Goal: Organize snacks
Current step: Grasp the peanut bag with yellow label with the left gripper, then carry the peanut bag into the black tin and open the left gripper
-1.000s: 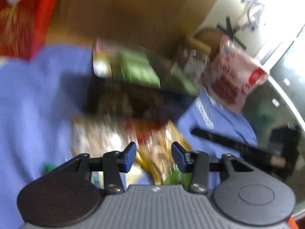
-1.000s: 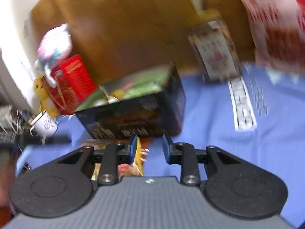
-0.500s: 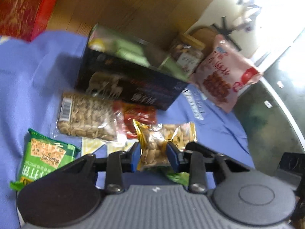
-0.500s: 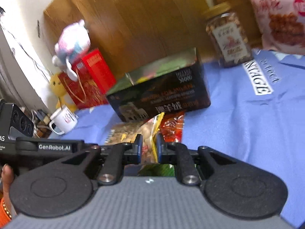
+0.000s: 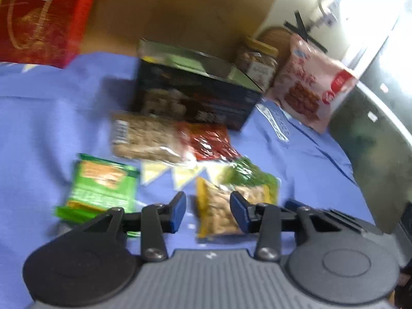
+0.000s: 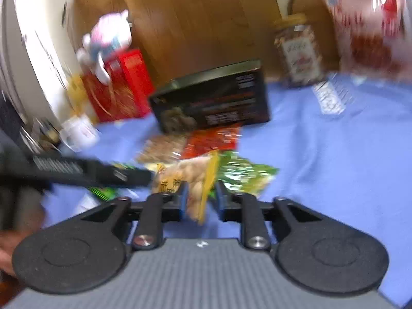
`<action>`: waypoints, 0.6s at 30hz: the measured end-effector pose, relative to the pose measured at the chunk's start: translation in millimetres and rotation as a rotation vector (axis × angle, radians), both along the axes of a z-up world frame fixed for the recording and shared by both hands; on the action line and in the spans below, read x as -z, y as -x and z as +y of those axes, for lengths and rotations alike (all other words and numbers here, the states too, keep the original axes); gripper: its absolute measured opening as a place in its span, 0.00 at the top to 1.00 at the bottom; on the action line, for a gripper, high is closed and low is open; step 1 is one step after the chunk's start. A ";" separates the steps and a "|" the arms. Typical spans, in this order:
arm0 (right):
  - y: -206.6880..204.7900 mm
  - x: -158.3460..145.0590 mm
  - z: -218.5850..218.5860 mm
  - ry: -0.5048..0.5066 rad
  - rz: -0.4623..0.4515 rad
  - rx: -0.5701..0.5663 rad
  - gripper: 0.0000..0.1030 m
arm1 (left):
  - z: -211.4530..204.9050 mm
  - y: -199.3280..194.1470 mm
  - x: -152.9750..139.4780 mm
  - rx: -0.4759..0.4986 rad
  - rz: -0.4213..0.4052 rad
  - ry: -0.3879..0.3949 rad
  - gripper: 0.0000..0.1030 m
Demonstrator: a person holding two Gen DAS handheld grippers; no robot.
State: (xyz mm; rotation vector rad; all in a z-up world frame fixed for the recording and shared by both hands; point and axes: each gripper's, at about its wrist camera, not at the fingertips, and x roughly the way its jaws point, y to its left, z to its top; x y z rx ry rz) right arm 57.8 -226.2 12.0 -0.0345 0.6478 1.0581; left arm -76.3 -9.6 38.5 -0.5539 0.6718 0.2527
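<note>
While both views are blurred, the layout on the blue-covered bench (image 5: 38, 118) reads well enough. From the left wrist view, the left gripper (image 5: 208, 212) has its blue-tipped fingers (image 5: 177, 209) spread apart, closed on nothing, with a yellow-edged peanut packet (image 5: 219, 212) lying between and just past them, nearer the right-hand tip. At 1 o'clock from that packet, touching it, sits a crinkled green packet (image 5: 247, 173). At 10 o'clock, apart from the peanuts, a flat green snack packet (image 5: 100, 185) lies on the cloth. Farther up at 12 o'clock a clear bag of nuts (image 5: 144, 136) and a red packet (image 5: 211, 141) lie side by side, just in front of an open dark box (image 5: 195, 97). Behind the box at 1 o'clock stand a jar (image 5: 257, 61) and a pink bag (image 5: 309, 87); a red carton (image 5: 43, 18) fills 11 o'clock.

From the right wrist view, the right gripper (image 6: 199, 200) has its fingers set somewhat apart around one end of the peanut packet (image 6: 190, 177); whether they press on it I cannot tell. The left gripper's dark body (image 6: 85, 171) reaches in from 9 o'clock toward the same packet. A white mug (image 6: 78, 132) stands at 10 o'clock, and a plush toy (image 6: 108, 38) sits on the red carton (image 6: 121, 87).
</note>
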 end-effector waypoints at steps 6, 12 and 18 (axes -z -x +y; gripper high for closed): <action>10.4 2.4 -14.8 -0.005 -0.065 -0.075 0.48 | 8.1 5.9 -6.0 0.037 -0.012 0.005 0.44; 19.2 12.5 9.2 0.098 -0.135 -0.126 0.49 | -15.8 -30.0 22.2 0.134 0.087 -0.017 0.60; 33.0 12.8 27.7 0.141 -0.235 -0.169 0.79 | -16.3 -32.9 4.5 0.146 0.034 -0.054 0.74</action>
